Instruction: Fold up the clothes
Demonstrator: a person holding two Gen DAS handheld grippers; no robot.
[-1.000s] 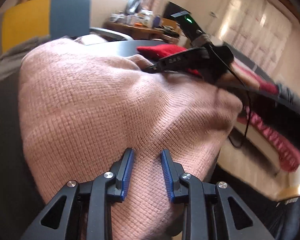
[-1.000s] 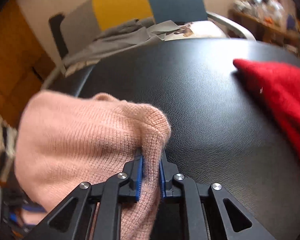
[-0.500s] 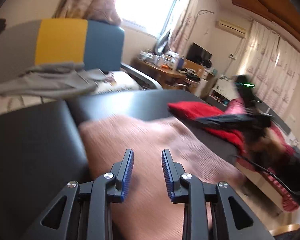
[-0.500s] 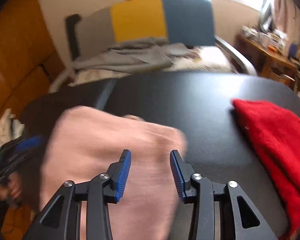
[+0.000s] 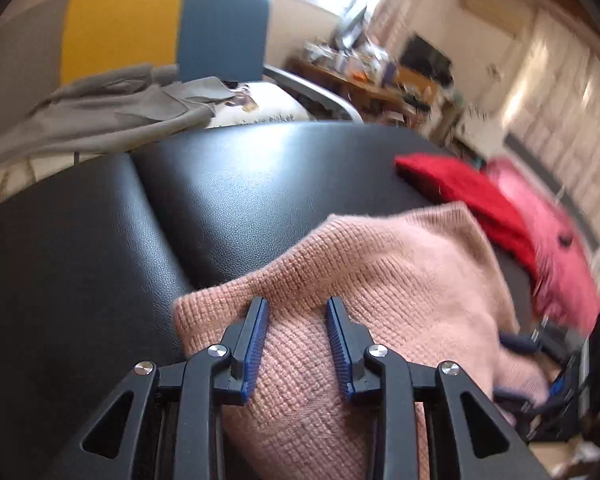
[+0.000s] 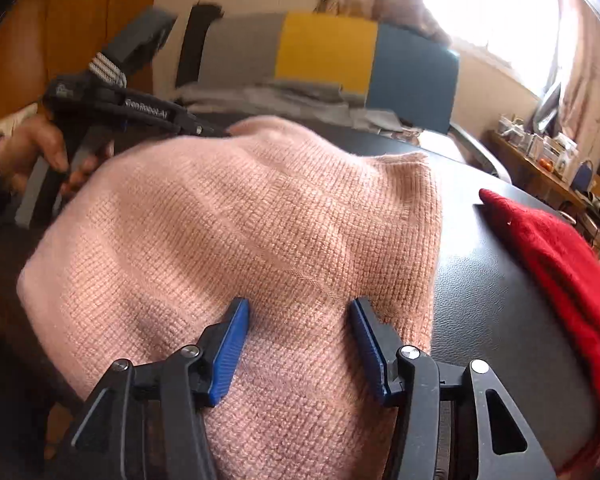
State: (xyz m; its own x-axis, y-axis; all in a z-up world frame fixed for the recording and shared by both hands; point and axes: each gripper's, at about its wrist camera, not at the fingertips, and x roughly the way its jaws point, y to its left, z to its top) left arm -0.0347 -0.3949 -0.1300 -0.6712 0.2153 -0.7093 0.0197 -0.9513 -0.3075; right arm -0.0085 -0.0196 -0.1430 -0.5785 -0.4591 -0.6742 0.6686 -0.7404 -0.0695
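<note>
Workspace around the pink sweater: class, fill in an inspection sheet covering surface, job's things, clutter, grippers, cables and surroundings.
Surface: black padded table, seam visible.
Job's things: pink knit sweater lying bunched on the table; red knit garment to its right, apart.
Clutter: grey clothing heaped on the chair behind.
Grippers: left gripper open over the sweater; right gripper open over the sweater.
Cables: nothing seen clearly.
Surroundings: yellow, blue and grey chair back, bright window, crowded desk.

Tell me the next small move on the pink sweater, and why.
Probably close the left gripper on the pink sweater: both grippers are open, and its near edge lies between the left fingers. The right gripper hovers over mid-fabric.
</note>
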